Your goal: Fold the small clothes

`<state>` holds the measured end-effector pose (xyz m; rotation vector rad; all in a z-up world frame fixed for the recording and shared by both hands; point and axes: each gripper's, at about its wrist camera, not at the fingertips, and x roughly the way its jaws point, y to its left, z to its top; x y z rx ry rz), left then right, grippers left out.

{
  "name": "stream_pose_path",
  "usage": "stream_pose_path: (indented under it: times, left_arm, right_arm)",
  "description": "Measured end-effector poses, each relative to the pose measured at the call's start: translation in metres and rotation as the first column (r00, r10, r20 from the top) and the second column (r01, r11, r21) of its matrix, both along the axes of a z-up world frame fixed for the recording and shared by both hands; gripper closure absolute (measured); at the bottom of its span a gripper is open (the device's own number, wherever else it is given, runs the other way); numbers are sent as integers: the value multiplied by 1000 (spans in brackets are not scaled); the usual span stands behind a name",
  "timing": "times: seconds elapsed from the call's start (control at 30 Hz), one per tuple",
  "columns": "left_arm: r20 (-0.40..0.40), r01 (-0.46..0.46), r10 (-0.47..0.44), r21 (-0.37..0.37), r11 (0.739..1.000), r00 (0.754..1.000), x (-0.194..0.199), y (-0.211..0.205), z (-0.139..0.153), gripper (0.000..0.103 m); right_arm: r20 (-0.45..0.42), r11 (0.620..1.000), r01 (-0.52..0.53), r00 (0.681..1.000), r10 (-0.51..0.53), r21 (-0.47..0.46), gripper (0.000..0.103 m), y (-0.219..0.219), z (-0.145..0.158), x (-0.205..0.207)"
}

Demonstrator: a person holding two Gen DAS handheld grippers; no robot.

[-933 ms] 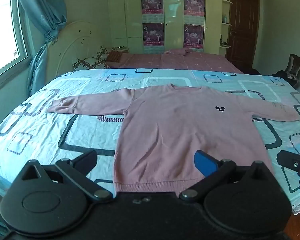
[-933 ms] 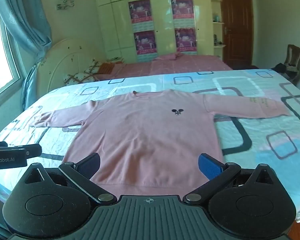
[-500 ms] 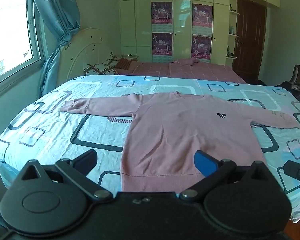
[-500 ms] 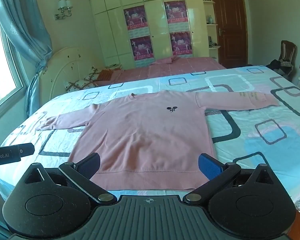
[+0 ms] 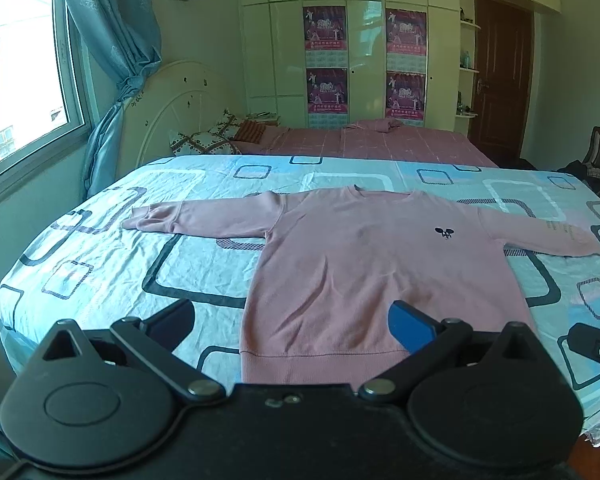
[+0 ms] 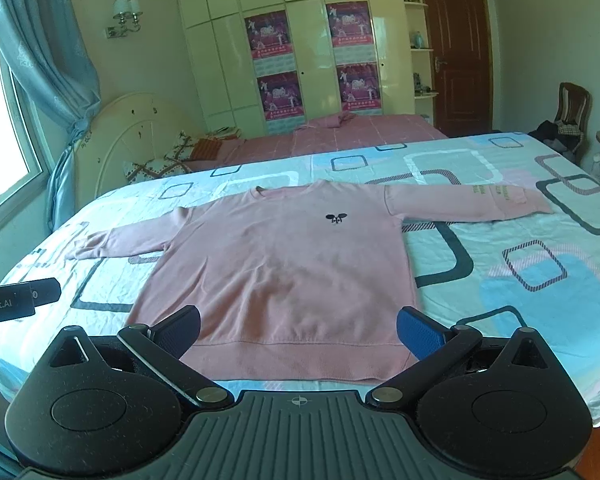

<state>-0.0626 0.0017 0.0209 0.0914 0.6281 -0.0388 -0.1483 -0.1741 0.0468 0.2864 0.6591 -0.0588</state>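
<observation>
Pink sweatshirt (image 5: 372, 268) lies flat, front up, on the bed (image 5: 100, 264), hem along the near edge, collar toward the far edge. Both sleeves spread out sideways: left sleeve (image 5: 204, 220) points toward the window-side edge, right sleeve (image 6: 472, 200) toward the door-side edge, green lettering near its cuff. Small dark logo (image 6: 336, 218) on the chest. Body looks smooth, only faint creases.

Left tongs (image 5: 292, 322): wide apart, nothing between them, hovering off the near edge of the bed over the hem's left part. Dark pad sits over bare sheet left of the hem, blue pad over the sweatshirt's lower body. No contact with the fabric visible.

Right tongs (image 6: 298, 330): also wide apart, empty, above the near edge, roughly centred on the hem. Dark pad over the hem's left corner, blue pad just past the right corner. No contact visible.

Each device shows at the edge of the other's view, side by side and well apart.

Bedsheet is light blue with rounded-square outlines, some wrinkles on the window side. Second bed (image 5: 380, 140) with pink cover beyond the far edge.
</observation>
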Motion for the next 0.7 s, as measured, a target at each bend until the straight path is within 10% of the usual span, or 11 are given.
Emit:
stream_pose_path:
  times: [0.7]
  left_arm:
    - [-33,13,-12,19,1000,999,16,-12,-9,1]
  right_arm:
    - [-27,1000,5,1000,-5,-6,0,-5,-9,17]
